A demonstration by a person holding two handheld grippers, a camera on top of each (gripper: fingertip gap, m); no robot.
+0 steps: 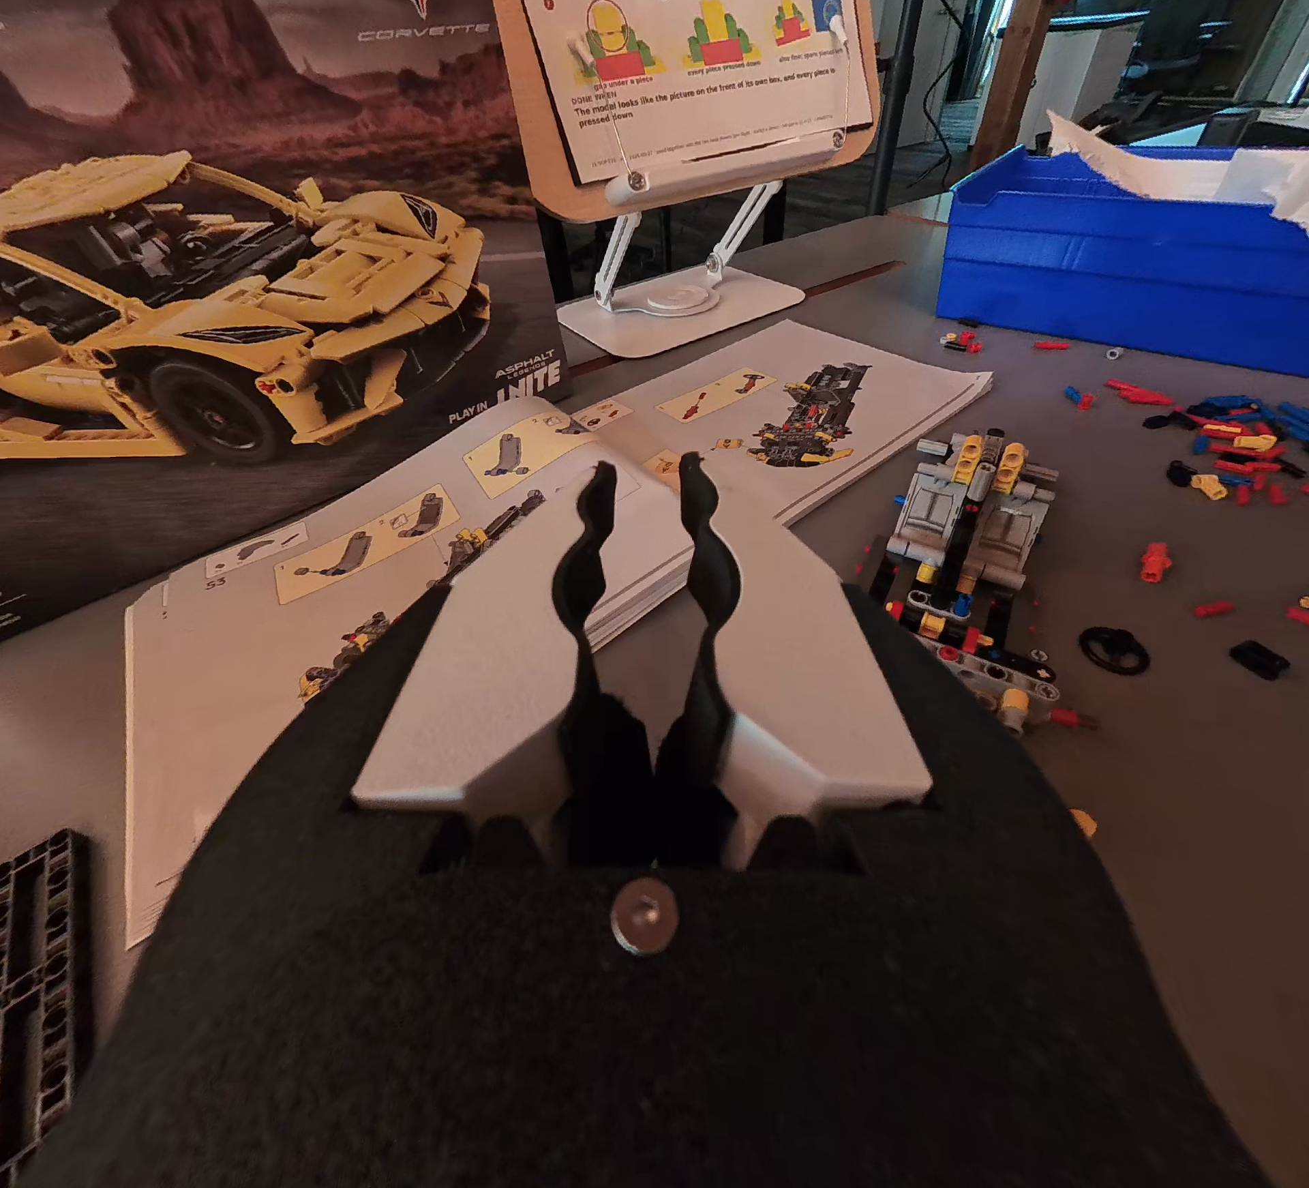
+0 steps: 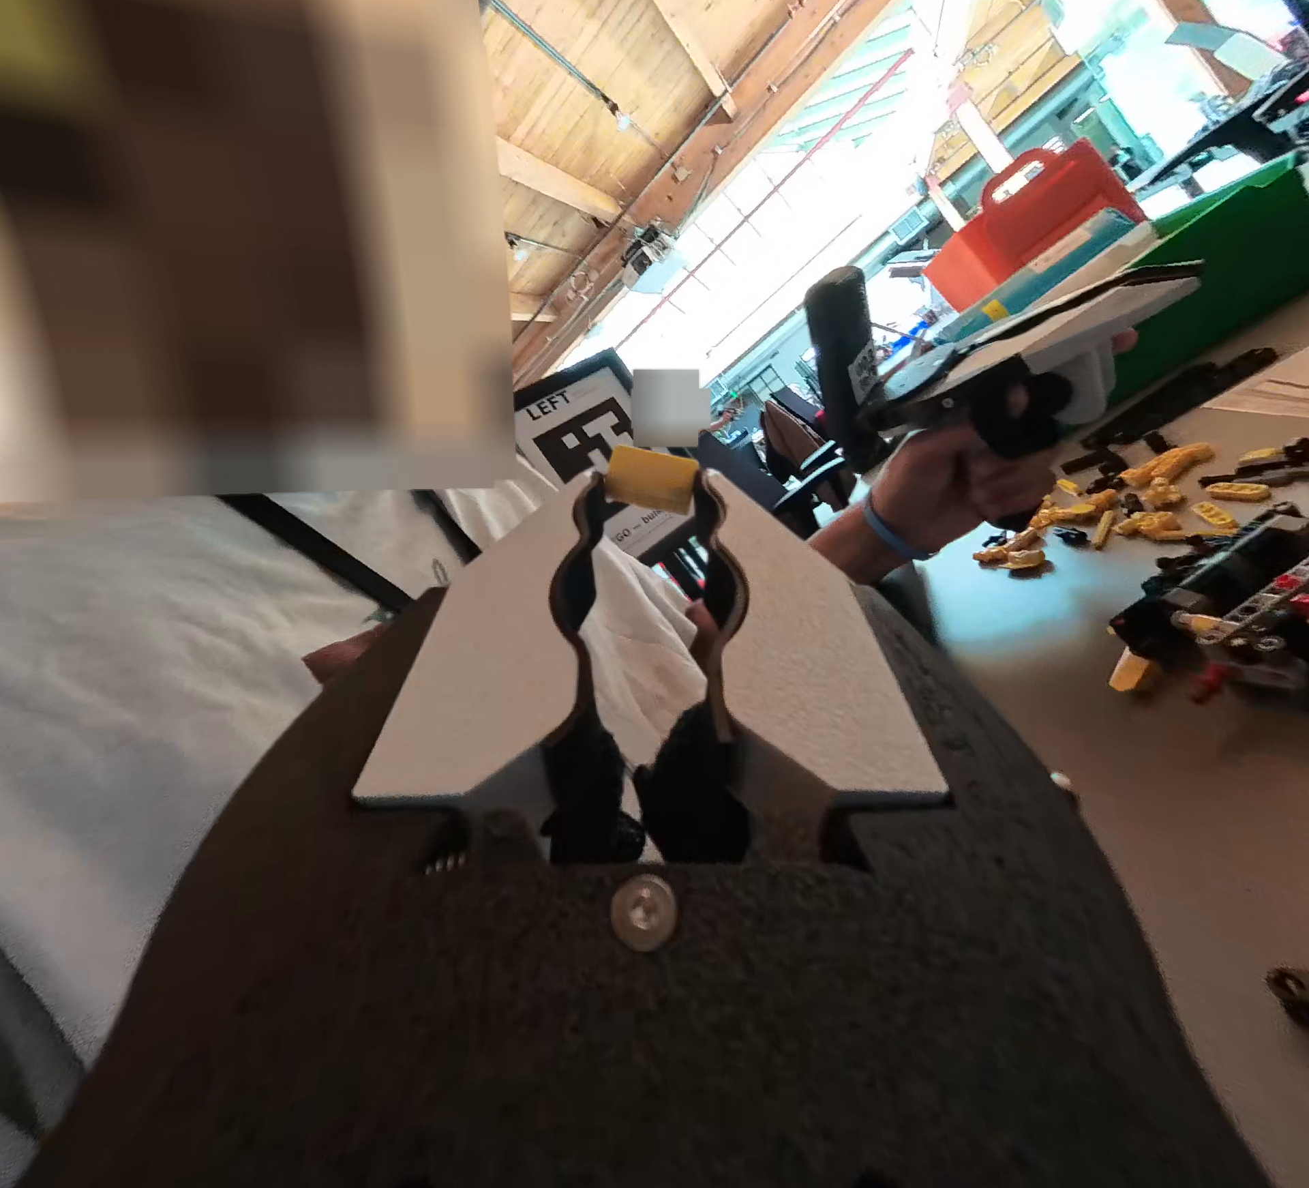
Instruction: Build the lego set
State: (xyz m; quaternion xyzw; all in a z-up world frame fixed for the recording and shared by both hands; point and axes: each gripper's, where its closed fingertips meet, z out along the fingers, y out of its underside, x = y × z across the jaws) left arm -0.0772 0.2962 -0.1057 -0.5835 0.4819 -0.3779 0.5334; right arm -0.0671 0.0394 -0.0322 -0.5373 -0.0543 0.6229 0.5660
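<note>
Right claw (image 2: 650, 493) pinches small yellow piece (image 2: 650, 489) at its tips, raised off surface; light, stiff, slick, grip flat sides. Left claw (image 1: 650, 470) narrow, empty, chassis (image 1: 967, 559) at 2 o'clock

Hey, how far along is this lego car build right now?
Early to midway. Done: a partial chassis with grey seats stands beside the open booklet. In hand: the right gripper holds a small yellow piece; the left gripper is open and empty. Left: loose pieces on the table; the body on the box is unbuilt.
</note>
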